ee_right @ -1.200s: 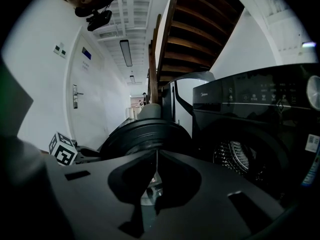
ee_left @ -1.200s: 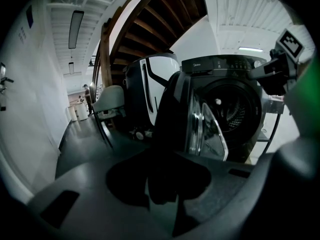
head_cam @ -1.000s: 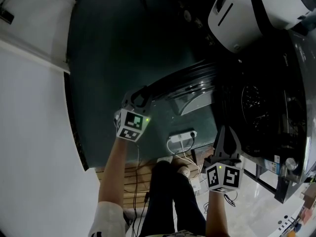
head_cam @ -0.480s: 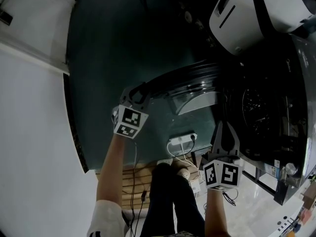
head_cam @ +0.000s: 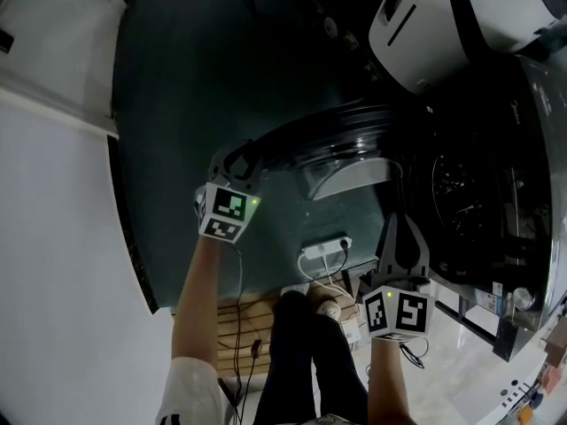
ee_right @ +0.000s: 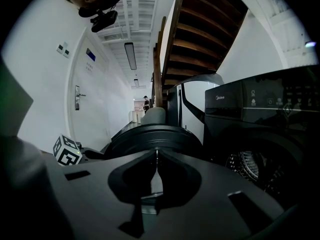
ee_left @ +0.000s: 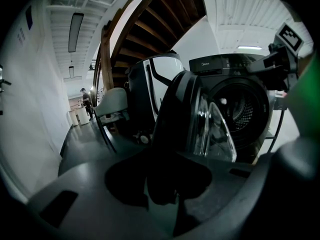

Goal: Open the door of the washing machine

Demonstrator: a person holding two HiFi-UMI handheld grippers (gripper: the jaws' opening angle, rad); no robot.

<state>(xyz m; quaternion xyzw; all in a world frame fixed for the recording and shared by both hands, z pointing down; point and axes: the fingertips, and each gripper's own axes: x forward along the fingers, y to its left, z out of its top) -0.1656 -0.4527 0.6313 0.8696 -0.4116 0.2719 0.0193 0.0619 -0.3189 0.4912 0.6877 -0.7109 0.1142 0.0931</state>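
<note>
The black washing machine [head_cam: 496,193] stands at the right with its drum [head_cam: 465,197] exposed. Its round door [head_cam: 328,144] hangs swung out to the left, the glass bowl [head_cam: 350,177] facing the drum. My left gripper [head_cam: 241,159] is shut on the door's outer rim; in the left gripper view that dark rim [ee_left: 172,119] runs down between the jaws. My right gripper [head_cam: 403,233] hovers shut and empty in front of the machine, below the drum. In the right gripper view its tips [ee_right: 156,159] meet, with the door [ee_right: 155,136] beyond them.
A white and black appliance [head_cam: 452,25] stands beside the machine. A power strip with white cables [head_cam: 326,246] lies on the floor under the door, near the person's legs [head_cam: 306,352]. A white wall [head_cam: 53,255] closes the left. A wooden staircase [ee_right: 200,34] rises overhead.
My left gripper has shifted left and slightly up in the head view, still on the rim, and the door has swung a little wider. The right gripper drifted slightly left.
</note>
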